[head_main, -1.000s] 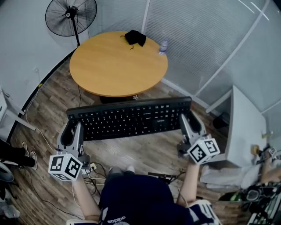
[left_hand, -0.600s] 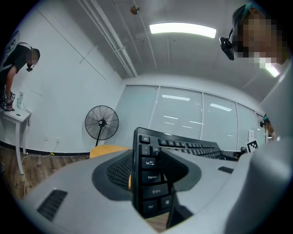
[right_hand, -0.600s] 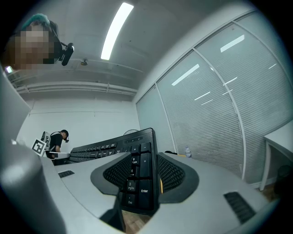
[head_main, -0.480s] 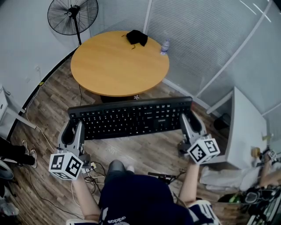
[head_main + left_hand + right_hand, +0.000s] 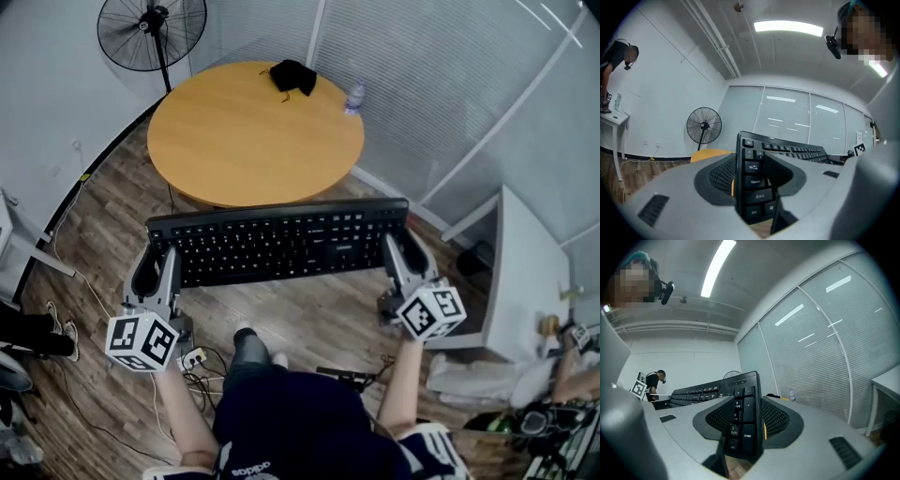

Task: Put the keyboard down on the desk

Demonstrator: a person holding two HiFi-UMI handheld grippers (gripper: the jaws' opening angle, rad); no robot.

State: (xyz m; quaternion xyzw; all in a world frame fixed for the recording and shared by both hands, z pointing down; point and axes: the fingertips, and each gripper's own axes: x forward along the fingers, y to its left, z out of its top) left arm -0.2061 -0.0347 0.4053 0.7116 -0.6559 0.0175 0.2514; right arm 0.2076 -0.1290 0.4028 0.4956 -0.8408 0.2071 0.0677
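A long black keyboard (image 5: 277, 241) hangs level in the air over the wooden floor, short of the round wooden desk (image 5: 253, 131). My left gripper (image 5: 157, 269) is shut on its left end, where the Tab and Caps Lock keys (image 5: 753, 182) sit between the jaws. At the other end my right gripper (image 5: 397, 253) is shut on the number pad (image 5: 742, 420). The keys face up towards the head camera.
On the desk's far edge lie a black cloth (image 5: 292, 76) and a small water bottle (image 5: 353, 97). A standing fan (image 5: 154, 28) is at the back left. A white table (image 5: 525, 272) is on the right, and cables (image 5: 192, 361) trail on the floor by the person's feet.
The keyboard and both grippers have shifted a little forward, towards the desk. Both grips are unchanged.
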